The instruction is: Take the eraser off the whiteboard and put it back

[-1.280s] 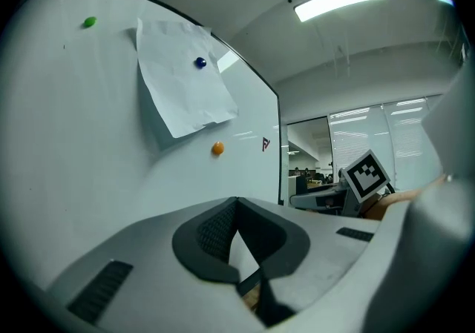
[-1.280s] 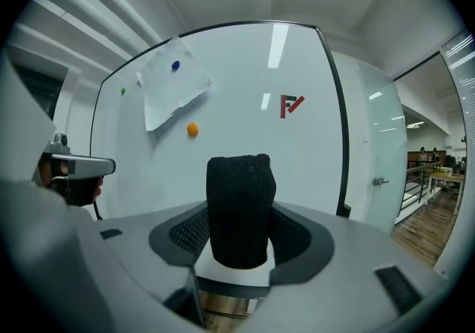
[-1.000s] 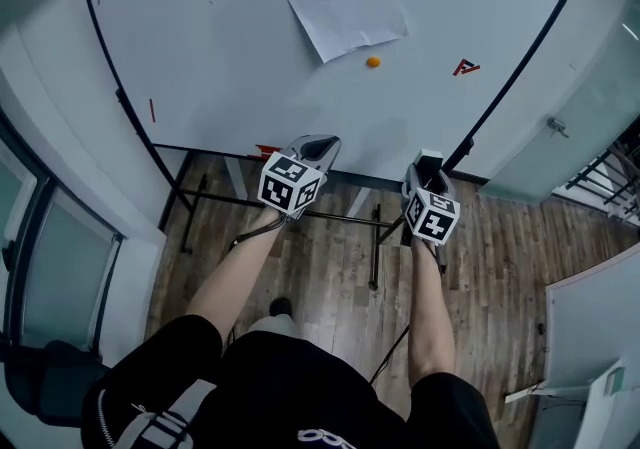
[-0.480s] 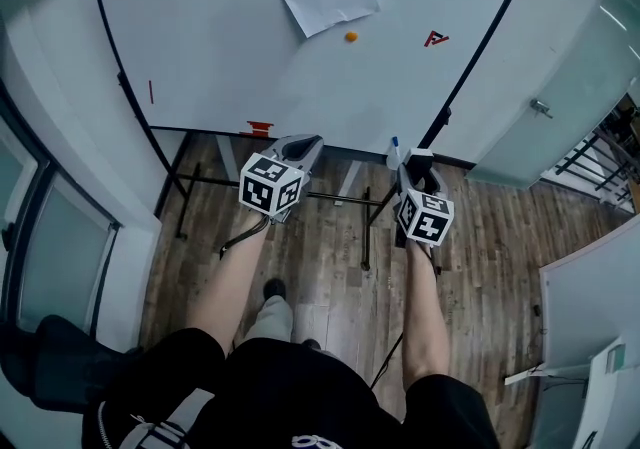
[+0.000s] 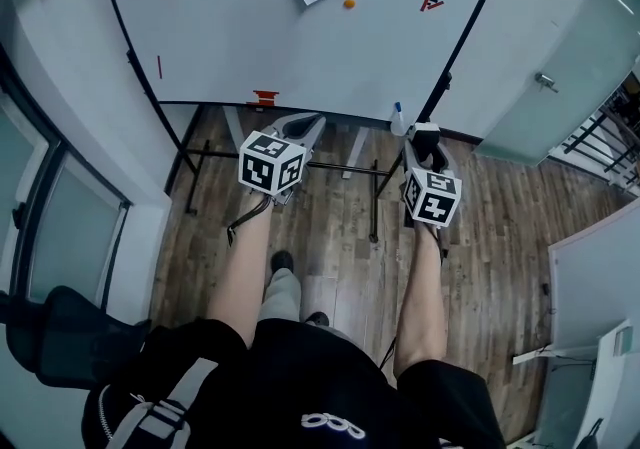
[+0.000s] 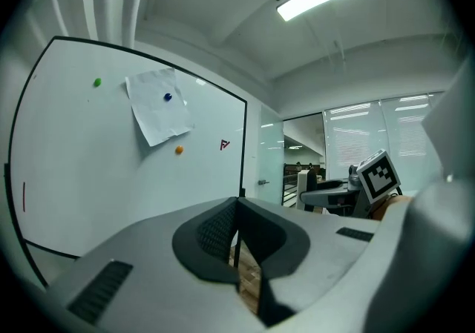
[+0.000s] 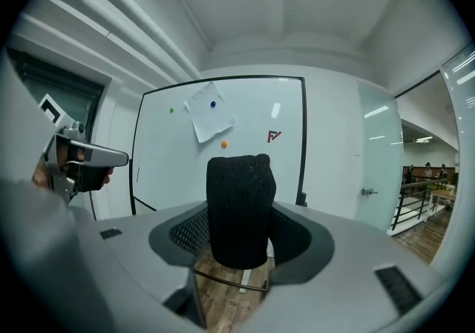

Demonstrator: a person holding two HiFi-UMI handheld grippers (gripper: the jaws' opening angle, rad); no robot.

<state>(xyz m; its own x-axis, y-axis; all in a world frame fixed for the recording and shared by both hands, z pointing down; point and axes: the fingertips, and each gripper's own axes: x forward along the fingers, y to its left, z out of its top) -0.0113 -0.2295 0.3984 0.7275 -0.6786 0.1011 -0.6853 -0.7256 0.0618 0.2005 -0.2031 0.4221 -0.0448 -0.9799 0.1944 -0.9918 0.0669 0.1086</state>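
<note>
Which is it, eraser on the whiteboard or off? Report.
Off. The right gripper grips the black eraser between its jaws, well back from the whiteboard.

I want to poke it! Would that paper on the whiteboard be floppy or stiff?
Probably floppy and light: the sheet of paper looks thin, and one small blue magnet seems enough to hold it on the whiteboard. It hangs tilted, so a poke would likely swing it about that magnet.

The eraser (image 7: 239,209) is a black, coarse-textured block with a rounded top. It stands upright, pinched between the pads of my right gripper (image 7: 239,233) and off the whiteboard (image 7: 172,168), which is white, thin black frame, upright ahead, well apart.
</note>
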